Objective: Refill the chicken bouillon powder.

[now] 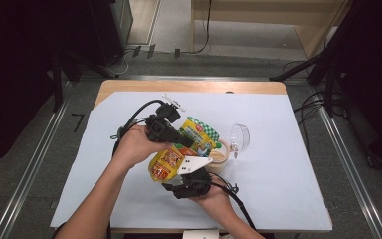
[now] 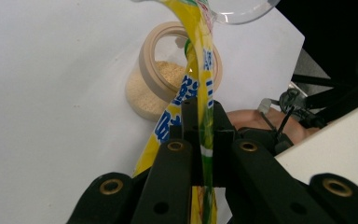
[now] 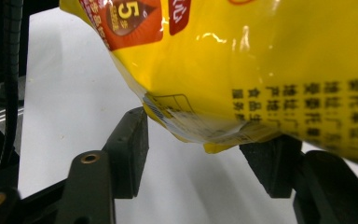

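Left tool (image 2: 200, 140) pinches the yellow bag's (image 1: 171, 159) edge; right tool (image 3: 205, 154) stands spread beneath its corner.

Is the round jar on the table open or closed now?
Open. The jar has no lid on its mouth, and pale grains show inside. A clear lid lies beside it on the table.

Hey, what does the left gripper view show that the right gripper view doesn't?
Left gripper view: the open jar of pale granules standing on the white table cover, its clear lid beyond it, and the left gripper with jaws shut on the pouch's thin edge.

Right gripper view: the right gripper with jaws spread, the pouch's bottom corner between them with a gap on the left side, plus black print and a red label.

Both: the yellow pouch and the white table cover.
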